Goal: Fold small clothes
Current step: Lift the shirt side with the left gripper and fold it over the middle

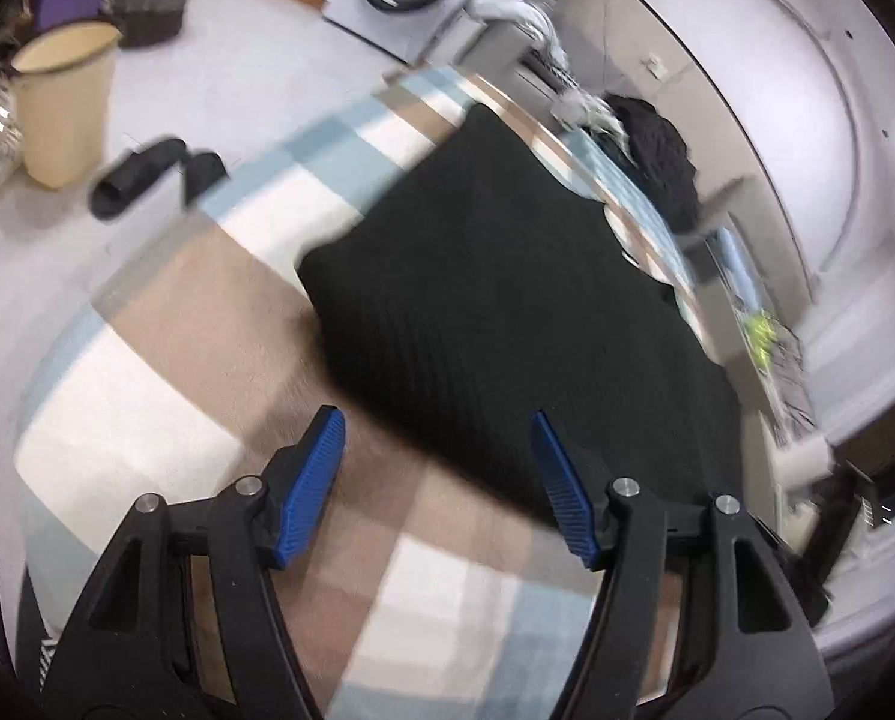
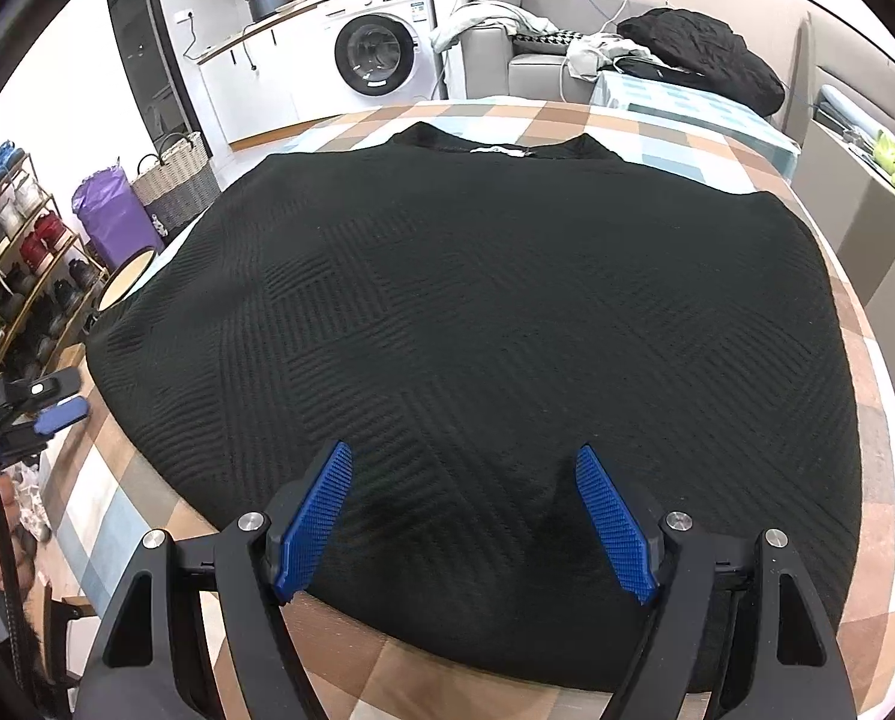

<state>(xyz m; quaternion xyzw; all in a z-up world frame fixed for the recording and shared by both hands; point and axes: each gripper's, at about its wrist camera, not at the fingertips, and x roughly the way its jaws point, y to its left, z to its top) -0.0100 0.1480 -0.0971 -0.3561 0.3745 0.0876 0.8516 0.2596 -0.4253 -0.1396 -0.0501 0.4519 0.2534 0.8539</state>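
Right gripper (image 2: 462, 522): its blue fingers (image 2: 315, 525) stood wide apart over the near hem of the garment, with nothing held between them.
Left gripper (image 1: 438, 480): fingers spread about as wide, empty, poised over the checked cloth just at the garment's near-left edge; from the right view it showed at the far left, beside the cloth.
Garment (image 2: 477, 330): a black ribbed top lay spread flat on the tabletop (image 2: 567, 114), collar and label (image 2: 498, 150) at the far side, hem toward me.
Done, as I judged it: the top looked laid out and smoothed; no fold showed anywhere on it.
Left to do: every fold, I reckoned, sides in and then hem up toward the collar.
Farther off: a dark pile (image 2: 702, 54) lay on the bed beyond, perhaps more clothes; I could not tell.
Background: a washer (image 2: 381, 51) stood by the far wall.
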